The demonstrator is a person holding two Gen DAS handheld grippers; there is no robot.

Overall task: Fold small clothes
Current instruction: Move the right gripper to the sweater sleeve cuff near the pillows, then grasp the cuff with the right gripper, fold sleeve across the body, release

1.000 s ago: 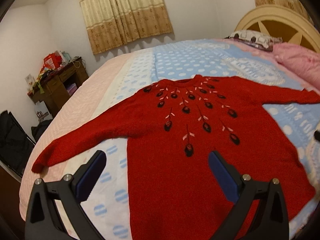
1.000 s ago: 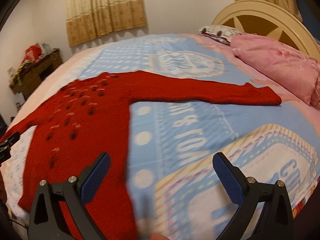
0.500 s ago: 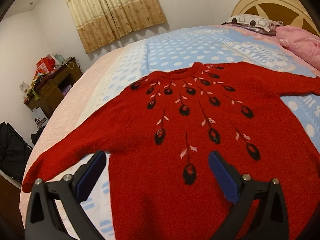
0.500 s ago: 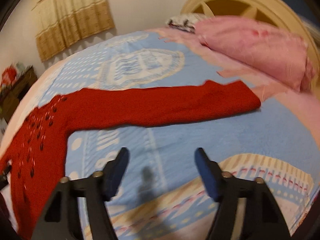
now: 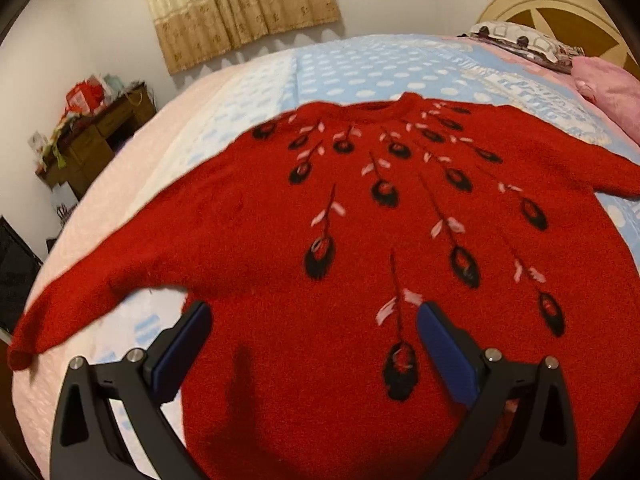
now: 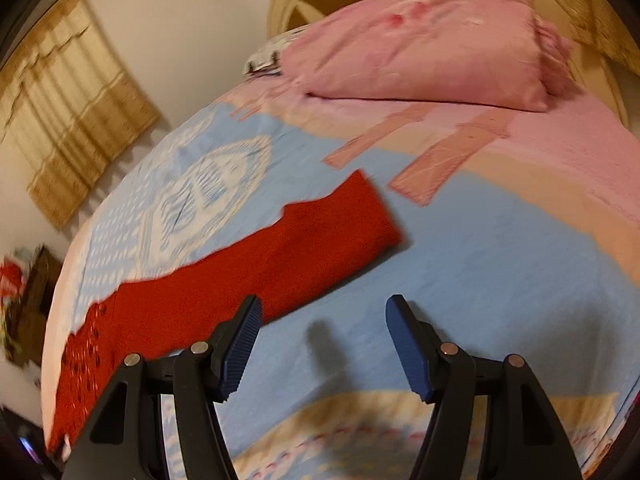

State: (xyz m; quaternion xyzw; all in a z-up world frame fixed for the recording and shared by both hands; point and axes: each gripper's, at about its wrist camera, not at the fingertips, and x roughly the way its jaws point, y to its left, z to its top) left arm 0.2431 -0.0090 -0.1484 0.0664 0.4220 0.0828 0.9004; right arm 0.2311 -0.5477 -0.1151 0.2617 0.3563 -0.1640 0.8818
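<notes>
The sweater (image 5: 360, 248) is deep red, with black teardrop motifs on thin stems and pale pink leaf flecks fanning from the neckline toward six o'clock. The bedspread (image 6: 500, 260) is light blue with white dots and lettering, pink at its edges. The pillow (image 6: 420, 48) is pink. The curtains (image 5: 240, 4) are tan-and-beige patterned.
</notes>
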